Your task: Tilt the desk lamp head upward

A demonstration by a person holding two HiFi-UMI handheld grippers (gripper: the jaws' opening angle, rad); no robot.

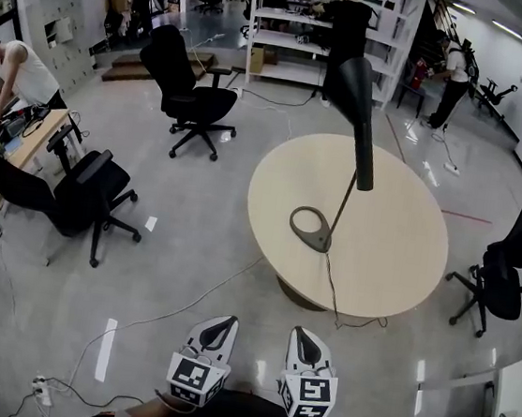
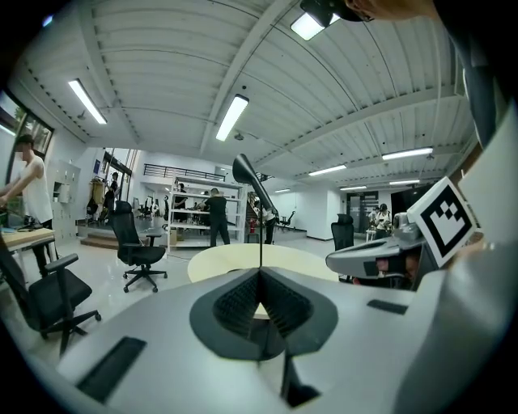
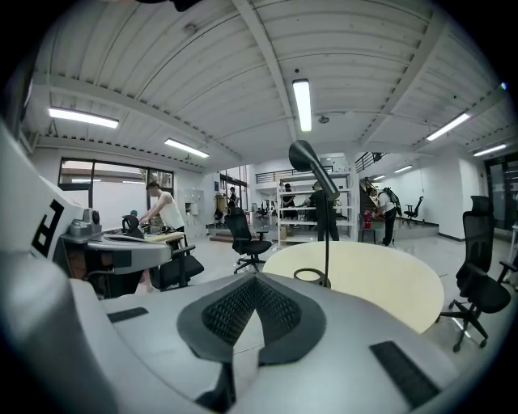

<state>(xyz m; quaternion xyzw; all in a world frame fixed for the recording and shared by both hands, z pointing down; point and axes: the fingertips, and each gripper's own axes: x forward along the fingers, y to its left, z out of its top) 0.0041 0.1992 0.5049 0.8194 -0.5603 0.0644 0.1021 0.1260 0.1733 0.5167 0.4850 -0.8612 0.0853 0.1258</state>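
On round table (image 1: 395, 267), desk lamp (image 1: 362, 135), untouched

Bare floor lies between the left gripper (image 1: 220, 323), the right gripper (image 1: 306, 335) and the table's (image 1: 402, 286) near edge. A floor cable (image 1: 195, 297) crosses it on the left. The lamp base (image 1: 311, 226) sits toward the tabletop's near-left edge, and its cord (image 1: 329, 291) runs over the near edge. There is open air all round the lamp head (image 1: 355, 96). The right half of the tabletop is free. An office chair (image 1: 504, 270) stands off the right edge.

Black desk lamp (image 1: 355, 96), pale beige table (image 1: 397, 257), grey left tongs (image 1: 218, 328) and right tongs (image 1: 307, 341) with black-and-white square markers.
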